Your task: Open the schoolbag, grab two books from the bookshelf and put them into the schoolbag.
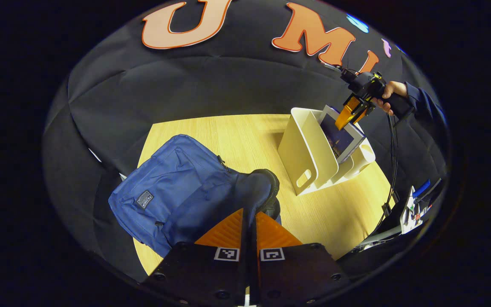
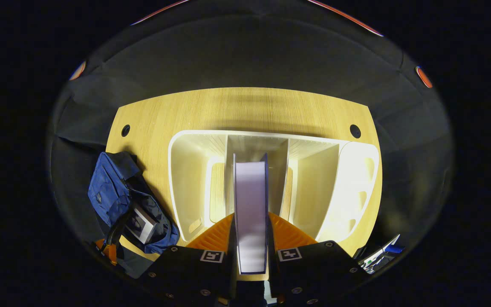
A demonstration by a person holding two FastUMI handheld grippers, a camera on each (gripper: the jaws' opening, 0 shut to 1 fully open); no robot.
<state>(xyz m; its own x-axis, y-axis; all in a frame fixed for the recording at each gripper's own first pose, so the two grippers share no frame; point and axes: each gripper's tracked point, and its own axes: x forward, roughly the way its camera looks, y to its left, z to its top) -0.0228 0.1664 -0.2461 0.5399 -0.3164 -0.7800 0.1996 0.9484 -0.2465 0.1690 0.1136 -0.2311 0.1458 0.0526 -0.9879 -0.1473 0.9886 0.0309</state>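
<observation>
In the left gripper view the blue schoolbag (image 1: 173,192) lies on the wooden table (image 1: 245,136). My left gripper (image 1: 249,215) is shut on the dark fabric edge of its opening. Farther right, my right gripper (image 1: 350,113), held by a hand (image 1: 392,96), grips a book (image 1: 341,138) that stands tilted in the white bookshelf (image 1: 303,153). In the right gripper view my right gripper (image 2: 250,219) is shut on that book (image 2: 250,192), seen edge-on over the middle compartment of the bookshelf (image 2: 190,170). At lower left, the schoolbag (image 2: 111,192) gapes open with another book (image 2: 141,224) inside.
Two round cable holes (image 2: 125,130) (image 2: 355,131) sit near the table's far edge. A black cable (image 1: 392,170) hangs from the right gripper past the table's right side. Small items (image 1: 416,204) lie off the table at the right. Black cloth walls surround the table.
</observation>
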